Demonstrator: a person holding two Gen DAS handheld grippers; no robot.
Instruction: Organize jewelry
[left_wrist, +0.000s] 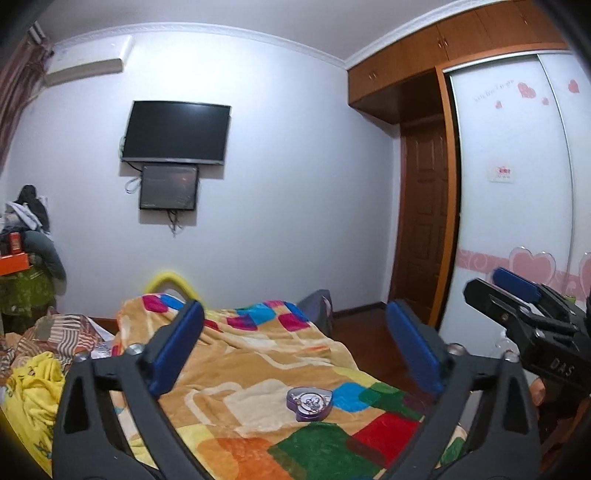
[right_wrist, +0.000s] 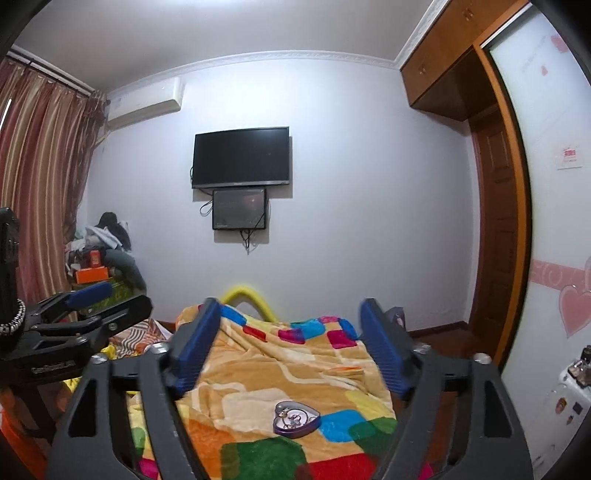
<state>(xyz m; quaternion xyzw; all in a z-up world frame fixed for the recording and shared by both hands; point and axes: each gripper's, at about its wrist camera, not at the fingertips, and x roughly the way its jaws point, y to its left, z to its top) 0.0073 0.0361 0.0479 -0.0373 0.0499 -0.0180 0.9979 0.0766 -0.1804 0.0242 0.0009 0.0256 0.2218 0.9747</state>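
A purple heart-shaped jewelry box (left_wrist: 309, 403) lies open on the colourful patchwork blanket (left_wrist: 258, 354), with shiny jewelry pieces inside. It also shows in the right wrist view (right_wrist: 295, 420). My left gripper (left_wrist: 295, 343) is open and empty, held above and short of the box. My right gripper (right_wrist: 290, 343) is open and empty too, above the box. The right gripper shows at the right edge of the left wrist view (left_wrist: 532, 310), and the left gripper shows at the left of the right wrist view (right_wrist: 85, 310).
The blanket (right_wrist: 280, 369) covers a bed. Rumpled yellow cloth (left_wrist: 33, 391) lies at the bed's left. A TV (left_wrist: 177, 133) hangs on the far wall. A wardrobe with heart stickers (left_wrist: 517, 184) stands right. Cluttered clothes and an orange box (right_wrist: 92, 275) sit far left.
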